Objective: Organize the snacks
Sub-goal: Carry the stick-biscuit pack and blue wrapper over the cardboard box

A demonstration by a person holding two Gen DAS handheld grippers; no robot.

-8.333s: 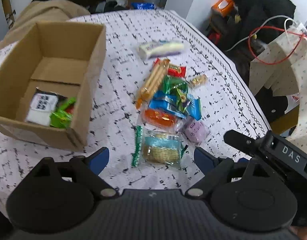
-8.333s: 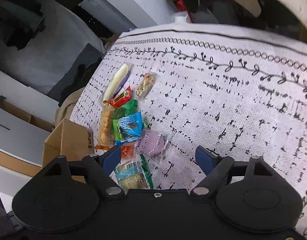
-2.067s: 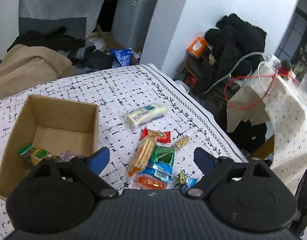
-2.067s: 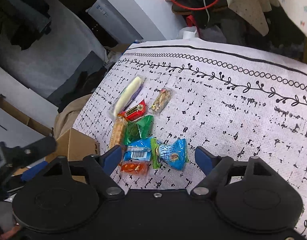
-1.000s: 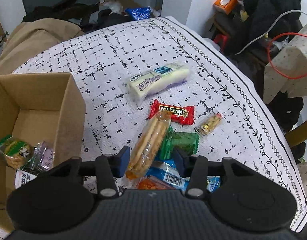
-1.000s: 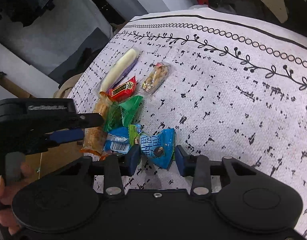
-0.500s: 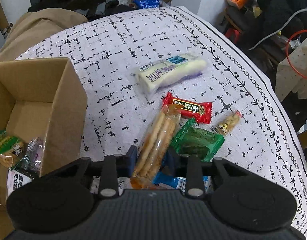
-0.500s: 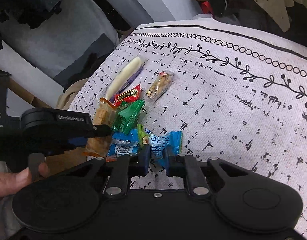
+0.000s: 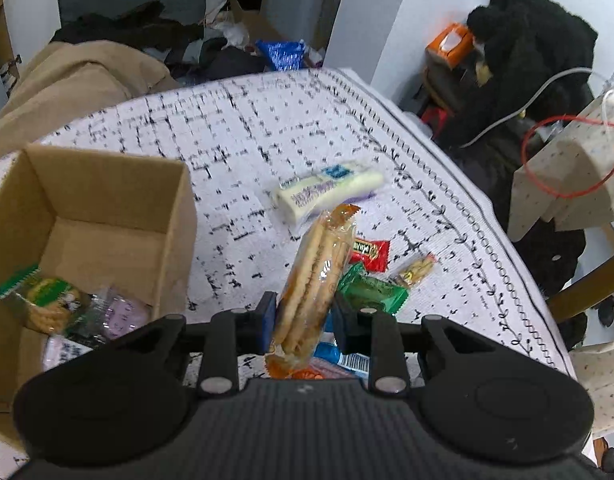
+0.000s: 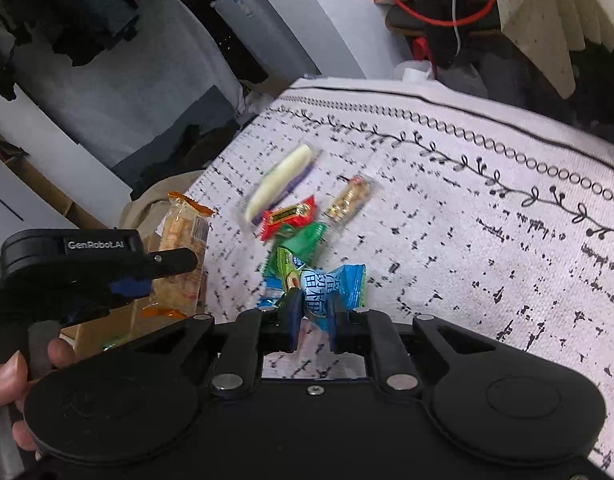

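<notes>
My left gripper [image 9: 301, 316] is shut on a long orange-ended cracker pack [image 9: 315, 272] and holds it above the table, right of the open cardboard box [image 9: 179, 216]. The box holds several snacks [image 9: 47, 304]. My right gripper [image 10: 313, 314] is shut on a blue candy wrapper [image 10: 331, 284], lifted off the cloth. The left gripper with the cracker pack [image 10: 183, 252] shows at the left of the right wrist view. On the table lie a white cake bar [image 9: 327, 194], a red bar [image 9: 369, 254], a green pack [image 9: 371, 290] and a small peanut bar [image 9: 417, 270].
The table has a white cloth with black marks [image 9: 235, 128]. Its right edge [image 9: 507, 248] drops to a chair with dark clothes and cables [image 9: 531, 80]. A tan coat [image 9: 75, 76] lies beyond the far left edge. A blue pack [image 9: 347, 358] lies under my left gripper.
Both grippers have lifted: the left raised the cracker pack off the pile, the right raised the blue candy wrapper. Both had closed over the last second.
</notes>
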